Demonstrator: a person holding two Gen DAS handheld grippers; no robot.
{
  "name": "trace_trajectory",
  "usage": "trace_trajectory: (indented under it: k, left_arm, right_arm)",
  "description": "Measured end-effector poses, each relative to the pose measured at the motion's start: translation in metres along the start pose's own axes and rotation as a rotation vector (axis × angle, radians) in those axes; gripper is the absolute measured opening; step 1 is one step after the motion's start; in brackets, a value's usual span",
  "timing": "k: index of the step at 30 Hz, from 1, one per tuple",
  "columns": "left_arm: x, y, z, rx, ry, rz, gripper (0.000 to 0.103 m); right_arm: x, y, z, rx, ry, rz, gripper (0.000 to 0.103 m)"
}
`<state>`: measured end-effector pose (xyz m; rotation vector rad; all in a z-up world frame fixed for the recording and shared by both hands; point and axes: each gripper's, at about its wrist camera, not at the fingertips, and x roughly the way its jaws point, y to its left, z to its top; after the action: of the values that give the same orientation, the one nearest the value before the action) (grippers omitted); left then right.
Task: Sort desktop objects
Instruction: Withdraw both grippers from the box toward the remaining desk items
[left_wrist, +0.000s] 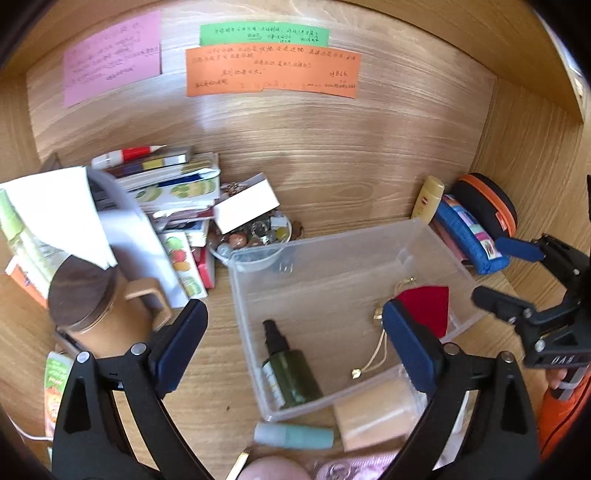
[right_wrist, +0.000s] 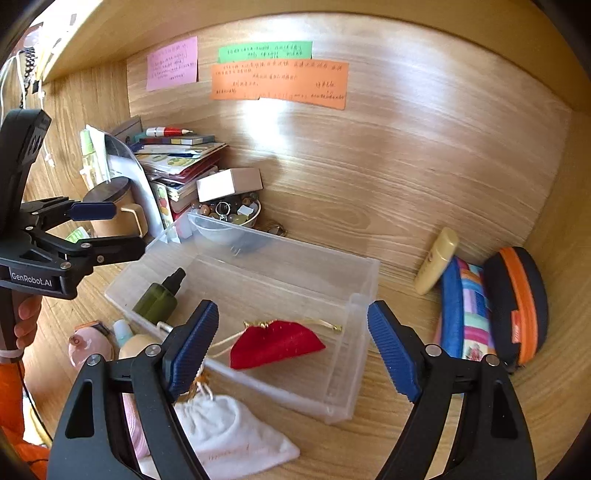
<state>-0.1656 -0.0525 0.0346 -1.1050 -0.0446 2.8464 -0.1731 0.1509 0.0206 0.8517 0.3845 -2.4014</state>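
I judge we are mid-sort, between placements: both grippers hang empty over the wooden counter (right_wrist: 424, 184), so my next move is to pick another loose item and carry it to the clear plastic bin (right_wrist: 365, 280).

The bin sits mid-counter and holds two things: a dark green spray bottle (right_wrist: 159, 299) lying at its 9 o'clock end, and a red pouch (right_wrist: 277, 345) with a gold cord toward 5 o'clock. The rest of the bin is bare.

At 10 o'clock from the bin, a small glass bowl (right_wrist: 236, 218) is heaped with beads and rings, touching the bin's far wall as far as I can tell.

My right gripper (right_wrist: 293, 350) has its jaws wide apart above the bin's near wall. My left gripper (left_wrist: 295, 350) is also spread wide, holding nothing.

Loose candidates lie at 7 o'clock outside the bin: a white drawstring bag (right_wrist: 229, 435), a pale teal tube (left_wrist: 295, 435), and a beige item I cannot identify. The bag is soft; I would pinch it at the gathered neck.
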Motion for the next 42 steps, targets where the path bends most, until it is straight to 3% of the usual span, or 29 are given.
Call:
trace_trajectory:
  k: [11, 17, 32, 42]
  left_arm:
    - [-0.034, 0.016, -0.041, -0.029, 0.000, 0.080, 0.097]
    - [-0.041, 0.022, -0.069, -0.030, 0.028, 0.112, 0.097]
    - [-0.024, 0.023, -0.126, -0.125, 0.159, 0.097, 0.097]
    - [-0.011, 0.024, -0.153, -0.222, 0.230, 0.059, 0.097]
  right_arm:
    - [-0.038, 0.019, -0.031, -0.073, -0.037, -0.075, 0.081]
    - [-0.043, 0.018, -0.050, -0.040, -0.018, -0.089, 0.081]
    - [-0.043, 0.001, -0.096, 0.089, 0.070, -0.113, 0.081]
    - [-0.034, 0.000, -0.120, 0.125, 0.137, -0.045, 0.081]
